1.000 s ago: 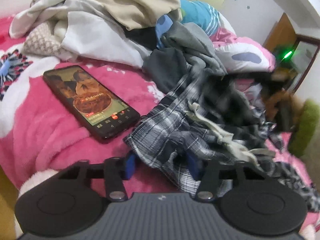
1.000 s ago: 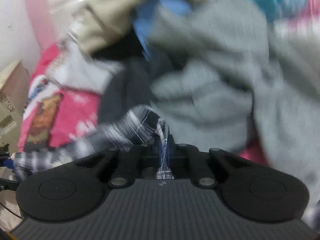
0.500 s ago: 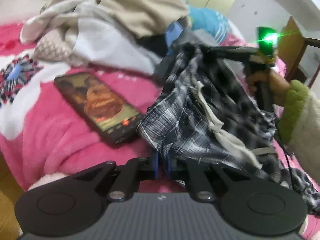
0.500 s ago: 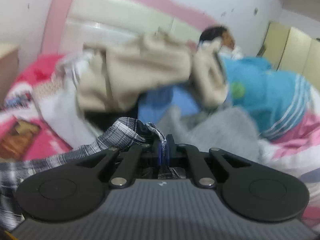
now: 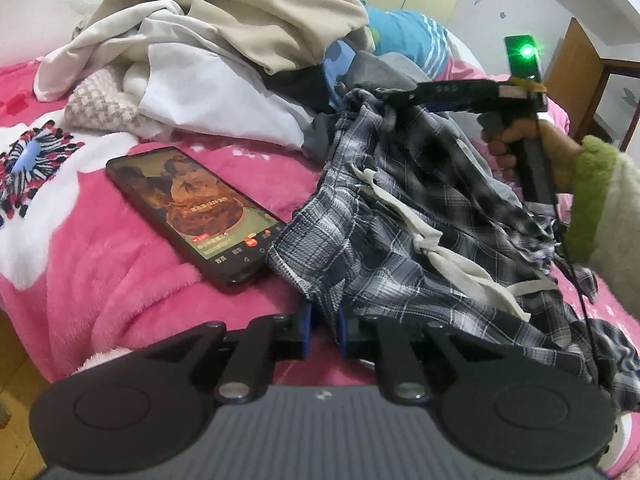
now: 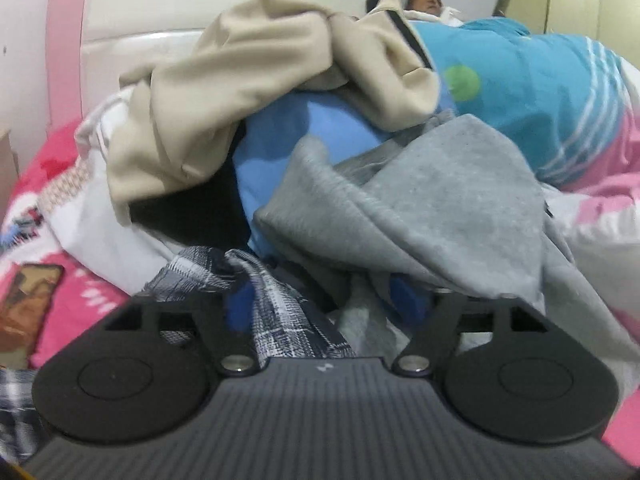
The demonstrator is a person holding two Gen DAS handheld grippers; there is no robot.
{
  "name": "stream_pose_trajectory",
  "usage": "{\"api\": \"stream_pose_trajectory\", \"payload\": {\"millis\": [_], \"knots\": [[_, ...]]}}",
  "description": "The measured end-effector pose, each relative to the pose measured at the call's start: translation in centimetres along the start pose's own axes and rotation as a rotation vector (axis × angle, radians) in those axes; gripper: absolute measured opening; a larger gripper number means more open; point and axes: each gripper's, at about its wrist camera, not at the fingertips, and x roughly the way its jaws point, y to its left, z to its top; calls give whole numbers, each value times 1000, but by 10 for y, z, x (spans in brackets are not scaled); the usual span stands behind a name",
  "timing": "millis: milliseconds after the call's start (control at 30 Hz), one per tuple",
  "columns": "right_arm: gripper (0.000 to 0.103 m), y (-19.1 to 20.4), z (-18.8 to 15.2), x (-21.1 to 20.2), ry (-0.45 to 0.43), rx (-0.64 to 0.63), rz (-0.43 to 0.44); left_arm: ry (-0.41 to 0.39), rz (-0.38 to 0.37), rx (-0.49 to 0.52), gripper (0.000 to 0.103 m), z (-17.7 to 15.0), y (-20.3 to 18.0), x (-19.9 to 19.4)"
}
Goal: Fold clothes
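Left tool (image 5: 323, 322) pinching plaid shorts (image 5: 400, 240) hem, loosening; right tool (image 6: 324, 300) spreading, releasing waistband; keep hem taut, flatten on bed (image 5: 120, 280).

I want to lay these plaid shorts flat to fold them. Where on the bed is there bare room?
Bare pink blanket lies on the near side of the phone, to its left, up to the white patch with a flower print. Behind the phone, the clothes pile crowds the bed; the plaid shorts cover the right.
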Motion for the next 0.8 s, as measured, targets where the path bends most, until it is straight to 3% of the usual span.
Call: {"api": "stream_pose_trajectory", "payload": {"millis": [133, 200, 400, 533, 667, 800], "knots": [[81, -6, 2, -15, -10, 26, -58, -12, 14, 24, 29, -1, -6, -7], [81, -9, 1, -33, -36, 52, -72, -17, 19, 28, 41, -3, -8, -13], [81, -25, -24, -134, -173, 132, -139, -69, 46, 62, 50, -4, -8, -32], [81, -49, -45, -198, -248, 247, -251, -80, 58, 59, 50, 2, -7, -34], [80, -68, -91, -267, -325, 456, -263, -108, 58, 74, 53, 10, -14, -39], [75, -63, -162, -315, -306, 606, -283, -105, 21, 118, 56, 16, -33, -35]]}}
